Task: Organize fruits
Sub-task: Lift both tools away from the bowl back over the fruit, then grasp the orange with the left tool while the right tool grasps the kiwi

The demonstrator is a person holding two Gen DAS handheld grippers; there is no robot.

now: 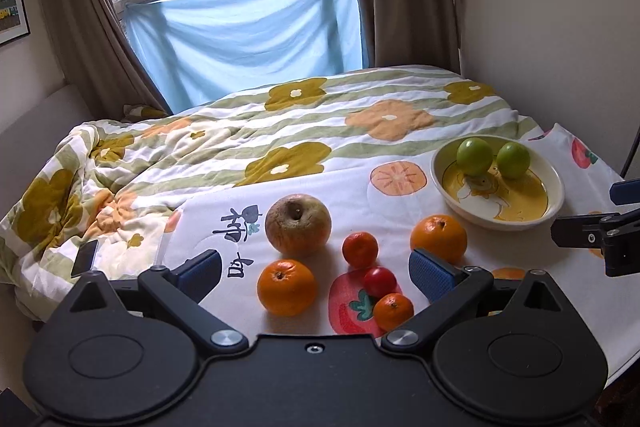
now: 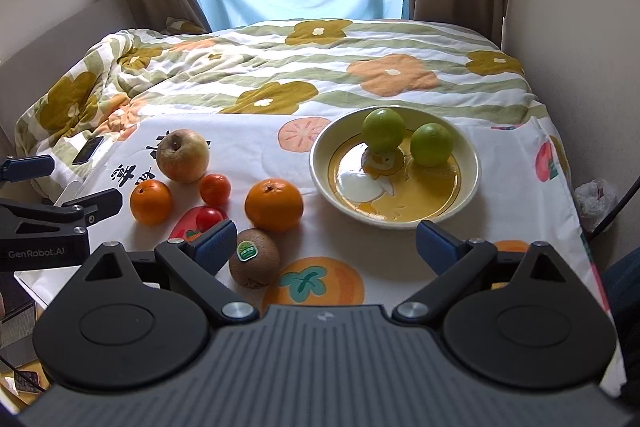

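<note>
A cream and yellow bowl [image 2: 468, 163] [image 1: 556, 183] holds two green fruits [image 2: 383, 129] [image 2: 431, 144]. On the printed cloth lie a large apple [image 1: 298, 223] [image 2: 183, 155], two oranges [image 1: 287, 287] [image 1: 439, 237], two small tangerines [image 1: 360, 249] [image 1: 393, 311], a red tomato [image 1: 380, 281] and a kiwi [image 2: 254, 263]. My left gripper [image 1: 316, 269] is open and empty, above the near orange and small fruits. My right gripper [image 2: 326, 247] is open and empty, its left finger beside the kiwi, the bowl just ahead.
The cloth [image 2: 248, 143] covers a table set against a bed with a flowered quilt [image 2: 320, 67]. A phone [image 2: 88, 150] lies on the quilt at the left. Walls close in on the right; curtains and a blue sheet hang behind.
</note>
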